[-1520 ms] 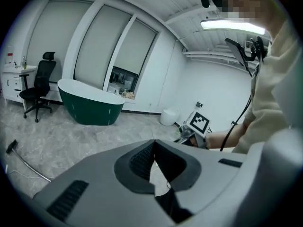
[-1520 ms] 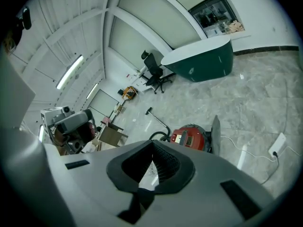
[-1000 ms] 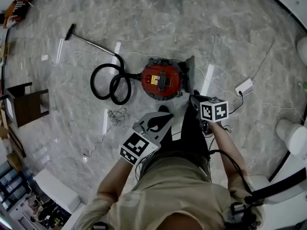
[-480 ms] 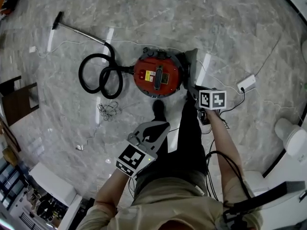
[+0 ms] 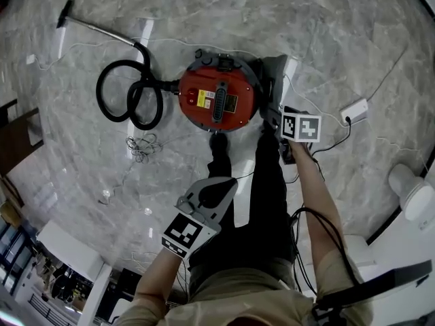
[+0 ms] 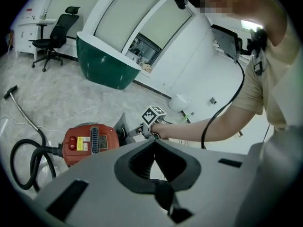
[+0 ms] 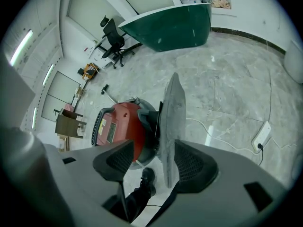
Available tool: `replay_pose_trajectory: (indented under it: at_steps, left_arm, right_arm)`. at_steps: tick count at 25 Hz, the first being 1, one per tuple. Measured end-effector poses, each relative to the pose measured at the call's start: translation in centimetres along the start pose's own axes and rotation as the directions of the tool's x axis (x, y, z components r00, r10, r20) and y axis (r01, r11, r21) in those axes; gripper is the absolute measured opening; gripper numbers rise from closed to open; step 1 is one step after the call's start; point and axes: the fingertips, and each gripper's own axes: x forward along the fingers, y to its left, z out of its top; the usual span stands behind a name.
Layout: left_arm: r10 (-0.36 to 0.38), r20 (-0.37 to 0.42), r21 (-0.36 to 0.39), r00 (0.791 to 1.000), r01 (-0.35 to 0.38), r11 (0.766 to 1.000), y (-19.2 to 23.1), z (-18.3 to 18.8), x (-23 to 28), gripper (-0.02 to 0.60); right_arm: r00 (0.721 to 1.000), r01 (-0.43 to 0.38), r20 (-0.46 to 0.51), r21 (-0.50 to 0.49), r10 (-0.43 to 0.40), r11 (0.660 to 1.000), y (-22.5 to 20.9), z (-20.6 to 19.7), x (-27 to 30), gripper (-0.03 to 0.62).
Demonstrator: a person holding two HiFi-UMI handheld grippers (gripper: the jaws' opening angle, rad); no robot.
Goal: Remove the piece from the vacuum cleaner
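Left gripper [image 6: 154,143]: jaws were pressed together, empty.
Right gripper [image 7: 152,150]: jaws had just been opening wide, grey panel [image 7: 171,122] between them.
Grey panel: stood upright at red vacuum cleaner's [image 5: 217,100] side.
Black hose [image 5: 100,90]: lay coiled on marble floor [image 5: 340,39].

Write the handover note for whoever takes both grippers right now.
Right gripper: open, jaws have just been opening. The grey panel on the side of the red vacuum cleaner stands between them, not gripped.
Left gripper: shut, empty, held well back from the vacuum cleaner.
Done: right gripper lined up on the panel.
Left: close on the panel and pull it off; it looks still attached.
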Motion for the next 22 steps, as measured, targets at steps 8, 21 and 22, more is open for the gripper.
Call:
replay_pose_trajectory:
  at_steps: [8, 21, 22]
  left_arm:
    - [0.027, 0.013, -0.03, 1.0, -0.027, 0.999, 3.2, -1.3, 2.8, 0.003]
    - [0.021, -0.011, -0.062, 1.0, -0.022, 0.998, 3.4, -2.5, 4.2, 0.003]
    - [0.021, -0.011, -0.065, 1.0, -0.022, 0.998, 3.5, -2.5, 4.3, 0.003]
  right_arm:
    - [1.0, 0.004, -0.004, -0.003, -0.004, 1.0, -1.7, 1.2, 3.8, 0.244]
    - [0.996, 0.05, -0.072, -0.079, -0.056, 0.996, -4.1, 0.3, 6.6, 0.244]
    - [0.995, 0.052, -0.075, -0.082, -0.058, 0.995, -4.3, 0.3, 6.7, 0.242]
